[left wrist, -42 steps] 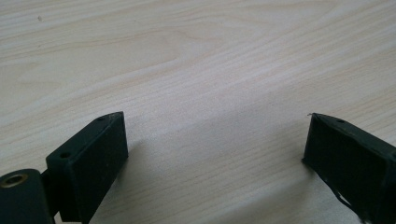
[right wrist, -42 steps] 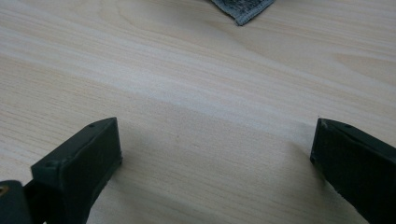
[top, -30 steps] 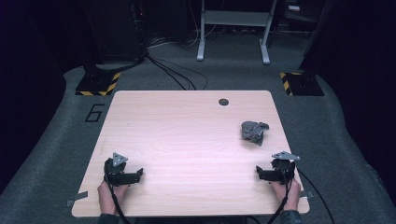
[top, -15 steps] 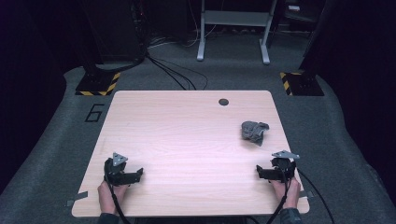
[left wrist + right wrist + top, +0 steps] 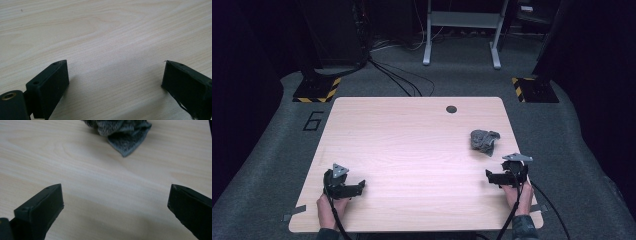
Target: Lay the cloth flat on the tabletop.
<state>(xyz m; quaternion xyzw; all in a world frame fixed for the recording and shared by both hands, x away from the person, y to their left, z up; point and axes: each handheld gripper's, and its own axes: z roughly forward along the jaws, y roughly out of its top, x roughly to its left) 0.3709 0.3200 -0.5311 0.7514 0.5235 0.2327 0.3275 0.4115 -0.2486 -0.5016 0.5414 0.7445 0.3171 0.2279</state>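
The right hand-held gripper (image 5: 507, 176) sits low over the desk (image 5: 412, 150), held from below by a hand (image 5: 518, 196), with its two black jaws spread wide and nothing between them. Seen in the right gripper view, the right hand-held gripper (image 5: 115, 205) frames bare pale wood, and a crumpled grey cloth (image 5: 120, 131) lies just beyond the jaws, not touching either one; a pointed corner of the cloth reaches toward the open gap. From the high view, the cloth (image 5: 483, 140) is a small bunched heap on the desk, near the right hand-held gripper and a little farther from the person than it, close to the desk's right edge. A dark round hole (image 5: 451, 109) in the desk top lies beyond the cloth, near the desk's far edge. The left hand-held gripper (image 5: 343, 186) is well apart from the cloth, at the opposite near corner of the desk, held by the other hand (image 5: 331, 209). Its jaws are also spread wide and hold nothing; in the left gripper view the left hand-held gripper (image 5: 115, 82) hangs over bare wood grain. A black cable (image 5: 512, 220) trails back from the right hand-held gripper toward the person. Grey carpet (image 5: 277, 165) surrounds the desk, with a painted number six (image 5: 313, 120) on the floor beside the desk's far left corner.
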